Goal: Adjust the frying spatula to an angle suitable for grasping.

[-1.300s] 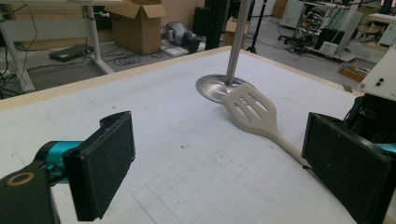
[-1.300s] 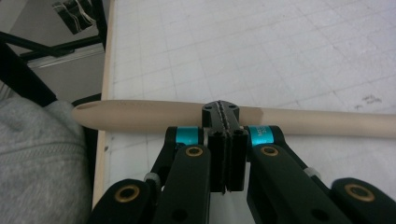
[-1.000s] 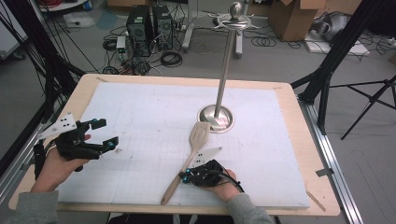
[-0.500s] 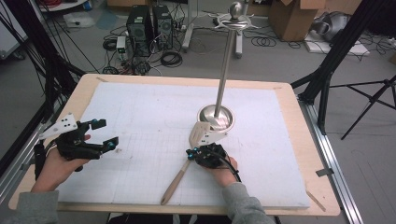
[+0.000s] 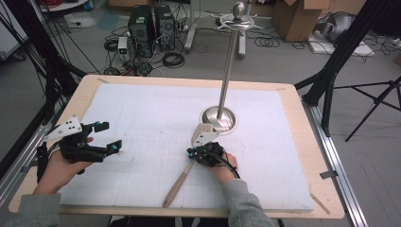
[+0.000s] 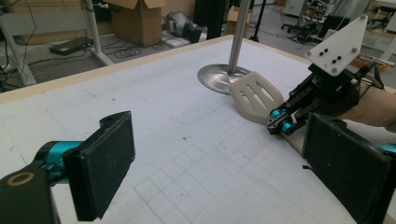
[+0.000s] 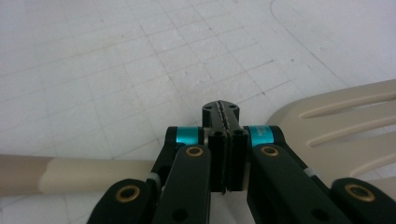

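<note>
Spatula [image 7: 327, 135] lies crosswise beneath closed right tongs [image 7: 223, 109].

You find almost nothing to read here. In the right gripper view, the turquoise sleeve [image 7: 260, 134] on the right claw [image 7: 226, 148] carries a line of tiny print, but it is too small and blurred for you to make out a single word. The white mat [image 5: 156, 127] covering the counter shows a faint ruled grid with no numbers or letters. No label, brand or sign is legible elsewhere.
</note>
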Demonstrator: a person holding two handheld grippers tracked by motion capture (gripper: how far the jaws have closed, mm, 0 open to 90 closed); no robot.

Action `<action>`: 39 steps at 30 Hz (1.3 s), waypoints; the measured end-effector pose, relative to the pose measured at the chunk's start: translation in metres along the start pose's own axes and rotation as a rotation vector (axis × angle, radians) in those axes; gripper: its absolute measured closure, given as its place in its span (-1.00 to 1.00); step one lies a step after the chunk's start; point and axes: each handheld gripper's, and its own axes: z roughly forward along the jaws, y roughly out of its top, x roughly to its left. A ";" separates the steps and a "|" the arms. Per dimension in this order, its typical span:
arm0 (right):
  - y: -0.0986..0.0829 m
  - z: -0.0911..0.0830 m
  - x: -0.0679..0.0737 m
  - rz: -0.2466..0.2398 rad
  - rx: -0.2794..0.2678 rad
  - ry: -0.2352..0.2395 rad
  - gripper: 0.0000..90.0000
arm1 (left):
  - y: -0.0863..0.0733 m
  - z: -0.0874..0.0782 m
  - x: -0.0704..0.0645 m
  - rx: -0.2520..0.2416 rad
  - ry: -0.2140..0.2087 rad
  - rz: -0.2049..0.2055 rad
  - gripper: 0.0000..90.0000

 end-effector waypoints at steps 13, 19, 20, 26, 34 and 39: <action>-0.008 -0.017 -0.001 0.003 0.051 -0.015 1.00 | -0.002 -0.004 0.000 -0.005 0.006 -0.008 -0.78; -0.019 -0.027 -0.001 0.060 0.039 -0.007 1.00 | -0.003 -0.003 -0.001 -0.002 0.001 -0.011 -0.78; -0.019 -0.027 -0.001 0.060 0.039 -0.007 1.00 | -0.003 -0.003 -0.001 0.000 0.001 -0.011 -0.78; -0.019 -0.034 0.006 0.072 0.081 -0.039 1.00 | -0.003 -0.002 -0.001 0.001 0.001 -0.012 -0.78; -0.023 -0.042 0.010 0.077 0.098 -0.040 1.00 | -0.002 -0.003 -0.001 -0.005 -0.001 -0.012 -0.78; -0.015 -0.045 0.019 0.068 0.022 0.010 1.00 | -0.001 -0.003 -0.001 -0.011 0.000 -0.012 -0.78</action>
